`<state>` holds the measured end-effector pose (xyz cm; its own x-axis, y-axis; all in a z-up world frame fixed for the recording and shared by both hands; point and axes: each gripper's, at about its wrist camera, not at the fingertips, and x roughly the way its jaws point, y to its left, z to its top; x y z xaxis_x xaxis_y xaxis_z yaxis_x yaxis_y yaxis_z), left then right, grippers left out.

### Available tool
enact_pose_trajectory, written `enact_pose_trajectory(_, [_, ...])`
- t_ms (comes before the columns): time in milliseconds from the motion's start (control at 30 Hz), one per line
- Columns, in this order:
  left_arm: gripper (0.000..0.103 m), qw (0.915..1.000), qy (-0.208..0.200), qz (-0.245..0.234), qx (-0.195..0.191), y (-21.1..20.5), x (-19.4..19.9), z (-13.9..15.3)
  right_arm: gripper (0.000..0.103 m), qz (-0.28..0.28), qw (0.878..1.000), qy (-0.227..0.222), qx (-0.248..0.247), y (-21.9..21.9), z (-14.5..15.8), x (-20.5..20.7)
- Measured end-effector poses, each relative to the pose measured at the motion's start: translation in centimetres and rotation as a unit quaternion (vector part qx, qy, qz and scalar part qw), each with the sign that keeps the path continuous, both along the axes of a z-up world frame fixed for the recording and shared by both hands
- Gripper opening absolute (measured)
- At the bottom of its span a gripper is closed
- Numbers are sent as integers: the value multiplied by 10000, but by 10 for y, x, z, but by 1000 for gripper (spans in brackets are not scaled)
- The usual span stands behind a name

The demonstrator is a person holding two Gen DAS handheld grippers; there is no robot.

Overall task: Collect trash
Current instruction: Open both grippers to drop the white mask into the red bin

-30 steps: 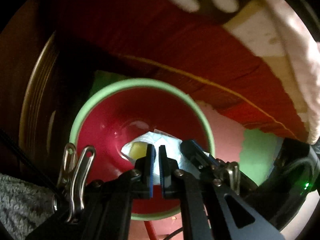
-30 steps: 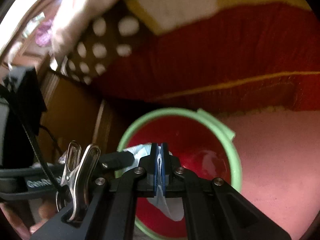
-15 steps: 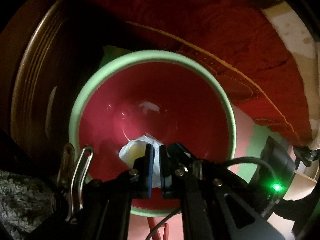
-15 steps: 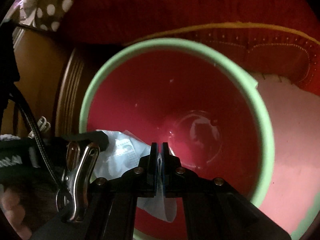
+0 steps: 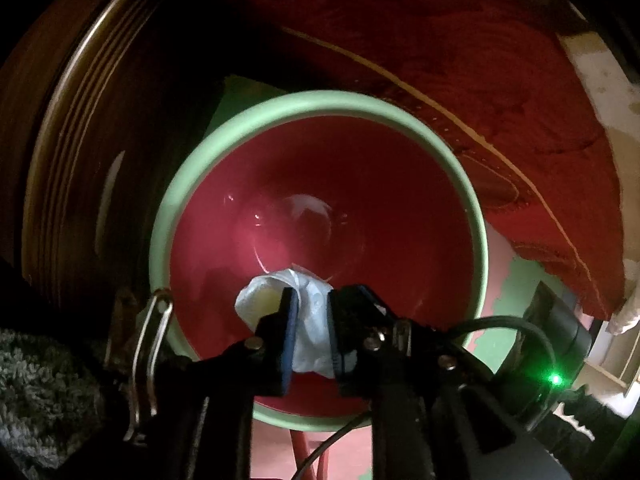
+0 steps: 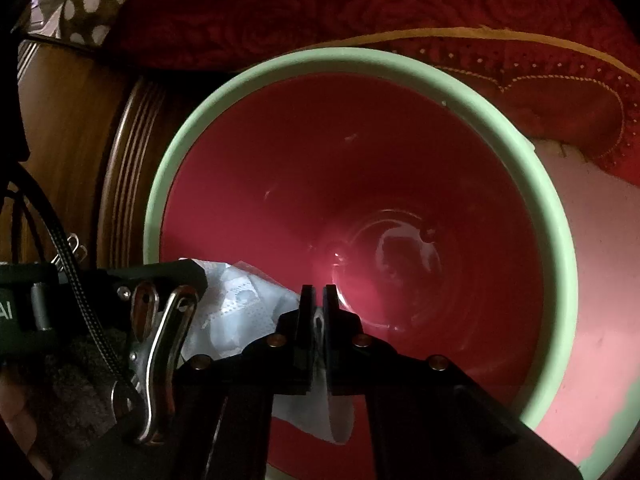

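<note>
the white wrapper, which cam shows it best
The left wrist view: the white wrapper sits centred between the parted fingers of the left gripper, lit against the red bin. In the right wrist view the wrapper is partly hidden behind the right gripper, whose fingers pinch its lower edge.

One bin [image 5: 182, 208] is in view, red inside with a pale green rim. One crumpled piece of white trash [image 5: 310, 320] hangs over its mouth. Two grippers show: the left gripper [image 5: 311, 334] and the right gripper [image 6: 318, 322], each with two black fingers. Each wrist view shows one metal clip [image 5: 146, 344] beside the fingers. One red bedspread [image 6: 360, 8] with a single yellow border stripe lies behind the bin. One green indicator light [image 5: 555, 379] glows.
</note>
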<state>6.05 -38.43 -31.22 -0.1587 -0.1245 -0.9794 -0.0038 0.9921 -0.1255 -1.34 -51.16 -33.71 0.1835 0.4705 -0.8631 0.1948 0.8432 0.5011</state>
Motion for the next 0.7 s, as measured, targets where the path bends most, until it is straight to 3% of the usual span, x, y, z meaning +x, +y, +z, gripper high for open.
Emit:
enact_pose_trajectory(300, [28,9998,26,210,-25,7,0,-2,8,-67,9998,77,177,-3,-4,2])
enact_pose_trajectory(433, [37,9993,-10,355,-120,12,2,0,28,-246,9994,49,252,-9,-3,1])
enact_pose_trajectory(700, [43,9988,-25,421,-241,13,2,2,39,-472,9987,56,197,-17,-1,-3])
